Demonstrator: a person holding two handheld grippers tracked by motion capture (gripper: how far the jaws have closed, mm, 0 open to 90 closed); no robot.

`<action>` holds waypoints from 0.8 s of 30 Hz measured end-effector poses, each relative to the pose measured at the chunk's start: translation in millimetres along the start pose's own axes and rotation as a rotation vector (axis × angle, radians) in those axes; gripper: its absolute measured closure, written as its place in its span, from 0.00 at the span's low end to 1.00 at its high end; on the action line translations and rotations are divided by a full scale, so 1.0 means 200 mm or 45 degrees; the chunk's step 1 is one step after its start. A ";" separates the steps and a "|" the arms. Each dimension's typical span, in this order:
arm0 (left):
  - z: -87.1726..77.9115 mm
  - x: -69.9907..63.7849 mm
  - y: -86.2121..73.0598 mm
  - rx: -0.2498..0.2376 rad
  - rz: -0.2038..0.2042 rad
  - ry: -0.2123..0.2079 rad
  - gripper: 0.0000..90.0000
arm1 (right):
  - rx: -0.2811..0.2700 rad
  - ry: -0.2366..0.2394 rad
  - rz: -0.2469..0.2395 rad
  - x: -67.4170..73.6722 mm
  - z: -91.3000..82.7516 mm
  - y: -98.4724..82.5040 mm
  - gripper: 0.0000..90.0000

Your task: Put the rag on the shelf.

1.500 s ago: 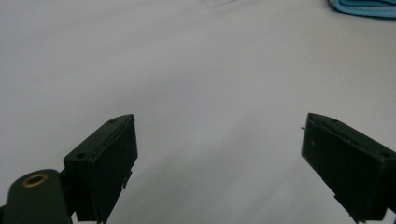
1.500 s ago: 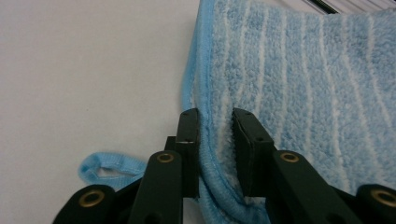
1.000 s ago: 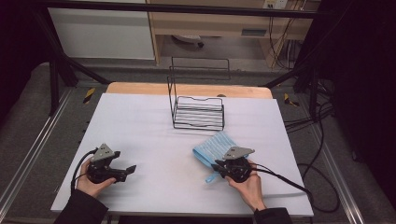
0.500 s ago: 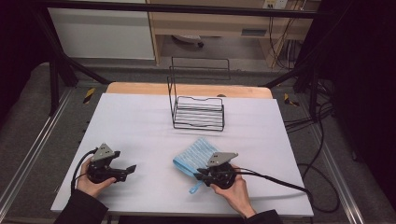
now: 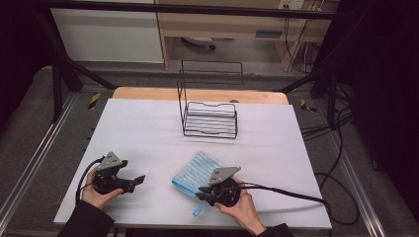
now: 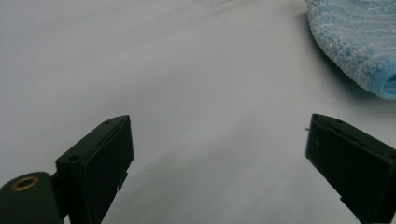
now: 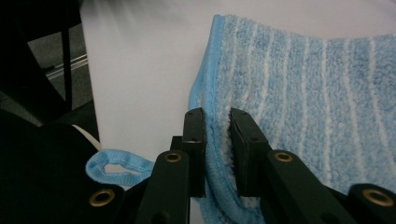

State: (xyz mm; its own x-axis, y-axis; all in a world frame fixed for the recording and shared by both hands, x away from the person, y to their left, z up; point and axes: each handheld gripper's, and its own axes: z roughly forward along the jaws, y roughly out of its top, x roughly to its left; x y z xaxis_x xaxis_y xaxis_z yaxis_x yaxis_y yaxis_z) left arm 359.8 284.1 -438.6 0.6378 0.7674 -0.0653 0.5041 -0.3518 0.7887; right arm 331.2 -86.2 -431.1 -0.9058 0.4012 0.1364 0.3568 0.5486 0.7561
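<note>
A blue towel with white stripes (image 5: 193, 170) lies folded on the white table (image 5: 148, 138), near the front edge. My right gripper (image 5: 200, 193) is shut on the towel's near hem (image 7: 215, 140), with the cloth pinched between both pads. A blue hanging loop (image 7: 116, 167) of the towel sticks out beside the jaws. My left gripper (image 5: 140, 179) rests at the front left, open, with nothing between its fingers (image 6: 100, 163). A corner of the towel (image 6: 359, 42) lies ahead of it to the right.
A black wire rack (image 5: 210, 118) stands at the middle back of the table. A cable (image 5: 286, 193) trails right from the right gripper. Bare table surface lies between the rack and the grippers.
My right gripper has dragged the towel leftward and nearer the front edge. The left gripper has stayed put.
</note>
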 end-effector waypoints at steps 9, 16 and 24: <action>0.00 -0.01 0.02 0.002 -0.033 0.001 0.08 | 0.039 0.033 0.003 0.01 0.03 -0.02 0.76; -0.02 -0.07 0.08 -0.026 -0.017 -0.025 0.13 | -0.063 -0.047 0.017 -0.02 -0.06 0.02 0.51; -0.01 -0.18 0.20 -0.030 0.024 -0.075 0.21 | -0.152 -0.222 0.132 -0.17 -0.21 0.01 0.39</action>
State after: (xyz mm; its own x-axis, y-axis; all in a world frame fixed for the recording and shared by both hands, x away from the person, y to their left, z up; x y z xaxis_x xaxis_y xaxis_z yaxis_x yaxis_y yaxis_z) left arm 356.1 244.5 -402.5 0.6807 0.7275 -0.0853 0.4779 -0.3529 0.8044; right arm 353.1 -129.2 -406.8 -0.8087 0.5775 0.1123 0.4068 0.4110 0.8158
